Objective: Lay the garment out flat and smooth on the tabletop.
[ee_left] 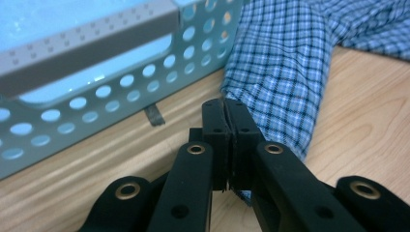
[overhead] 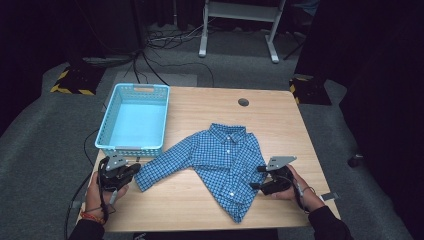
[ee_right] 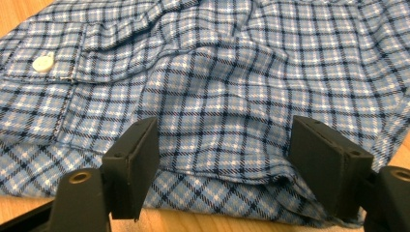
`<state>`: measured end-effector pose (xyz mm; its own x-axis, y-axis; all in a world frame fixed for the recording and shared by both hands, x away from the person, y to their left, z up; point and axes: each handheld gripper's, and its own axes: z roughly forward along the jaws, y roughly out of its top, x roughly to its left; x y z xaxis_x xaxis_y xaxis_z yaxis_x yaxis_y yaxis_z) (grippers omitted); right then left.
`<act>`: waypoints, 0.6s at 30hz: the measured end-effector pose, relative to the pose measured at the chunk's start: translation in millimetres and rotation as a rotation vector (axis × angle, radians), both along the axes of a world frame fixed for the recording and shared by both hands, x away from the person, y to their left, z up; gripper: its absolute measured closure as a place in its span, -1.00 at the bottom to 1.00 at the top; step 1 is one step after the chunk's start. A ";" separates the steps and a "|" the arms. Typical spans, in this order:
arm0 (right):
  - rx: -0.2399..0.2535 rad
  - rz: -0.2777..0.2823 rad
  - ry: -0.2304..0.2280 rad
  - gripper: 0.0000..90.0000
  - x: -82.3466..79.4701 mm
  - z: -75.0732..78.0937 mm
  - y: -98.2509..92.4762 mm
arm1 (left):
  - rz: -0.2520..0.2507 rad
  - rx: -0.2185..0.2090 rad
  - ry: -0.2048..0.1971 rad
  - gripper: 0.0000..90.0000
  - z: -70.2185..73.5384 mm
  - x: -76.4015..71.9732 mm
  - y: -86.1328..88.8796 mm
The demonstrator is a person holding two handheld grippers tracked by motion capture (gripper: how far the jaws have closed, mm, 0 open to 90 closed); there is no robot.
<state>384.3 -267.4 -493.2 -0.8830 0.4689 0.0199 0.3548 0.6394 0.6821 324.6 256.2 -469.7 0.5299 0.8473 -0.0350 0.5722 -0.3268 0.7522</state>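
High view: shirt (overhead: 220, 162) cuff beside basket (overhead: 111, 113) rim.

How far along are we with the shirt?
Done: the shirt lies flat, one side folded in. In hand: the left gripper is shut at the sleeve cuff; the right gripper stands open around the shirt's edge. Left: remaining folds; the basket holds nothing.

Light falls from overhead onto the table (overhead: 190, 205), which is evenly lit, while the room from nine through twelve to three o'clock sinks into near black. The high view is soft and grainy; the basket (ee_left: 87, 63) shows pale glare toward eleven o'clock in the left gripper view. In both gripper views the near black jaws are slightly blurred, with short soft shadows beneath the shirt (ee_right: 232, 92)
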 end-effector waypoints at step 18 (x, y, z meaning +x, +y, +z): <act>0.005 0.011 -0.006 -0.40 0.3 -0.6 -1.8 | -0.011 0.098 0.065 0.93 -21.5 -2.2 14.6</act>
<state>384.6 -269.2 -493.7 -0.8883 0.4589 0.0168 0.3435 0.6398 0.6875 322.5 270.8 -491.1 0.5388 0.8423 0.0129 0.6143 -0.4034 0.6781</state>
